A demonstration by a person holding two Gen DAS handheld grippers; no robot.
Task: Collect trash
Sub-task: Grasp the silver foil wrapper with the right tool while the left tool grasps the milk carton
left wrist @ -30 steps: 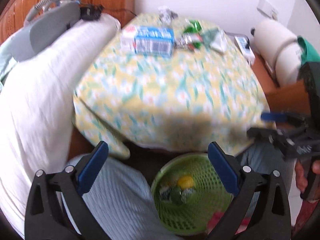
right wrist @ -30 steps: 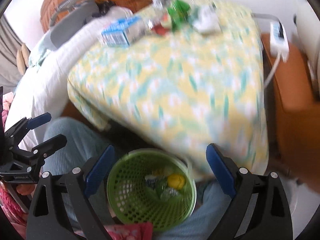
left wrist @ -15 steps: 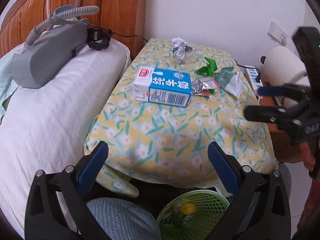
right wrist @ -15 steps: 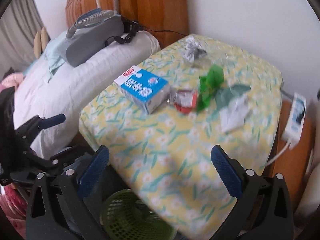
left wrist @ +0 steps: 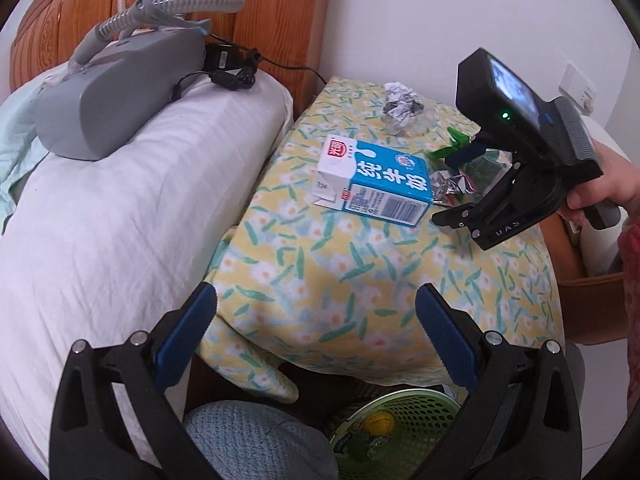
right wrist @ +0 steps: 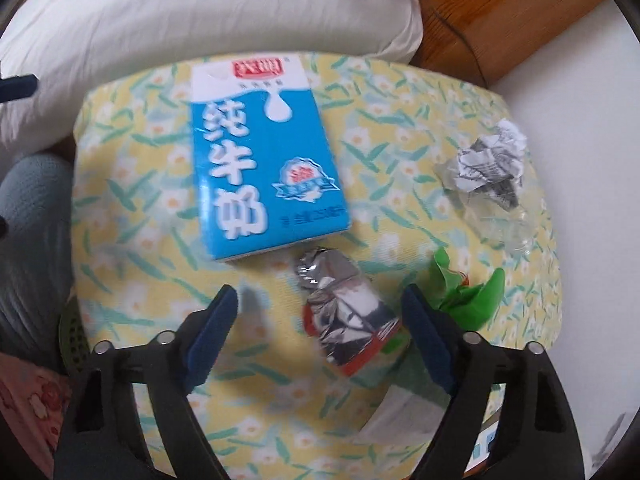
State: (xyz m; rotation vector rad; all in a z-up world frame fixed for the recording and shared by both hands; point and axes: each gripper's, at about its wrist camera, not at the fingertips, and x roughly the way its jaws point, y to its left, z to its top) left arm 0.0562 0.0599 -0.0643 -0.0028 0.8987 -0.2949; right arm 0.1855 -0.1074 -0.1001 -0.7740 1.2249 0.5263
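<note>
The right gripper (right wrist: 318, 312), jaws just narrowing, still apart, straddles the light, crushable foil wrapper (right wrist: 346, 312); pinch its middle.

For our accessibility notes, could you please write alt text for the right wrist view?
The open right gripper points down at a crumpled foil wrapper on a floral tablecloth. A blue milk carton lies beyond it, crumpled paper and a green wrapper to the right.

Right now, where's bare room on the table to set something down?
Bare: floral tablecloth on the near side, from the milk carton to the front edge. Crowded: far side, with foil wrapper, green wrapper and crumpled paper around the right gripper.
</note>
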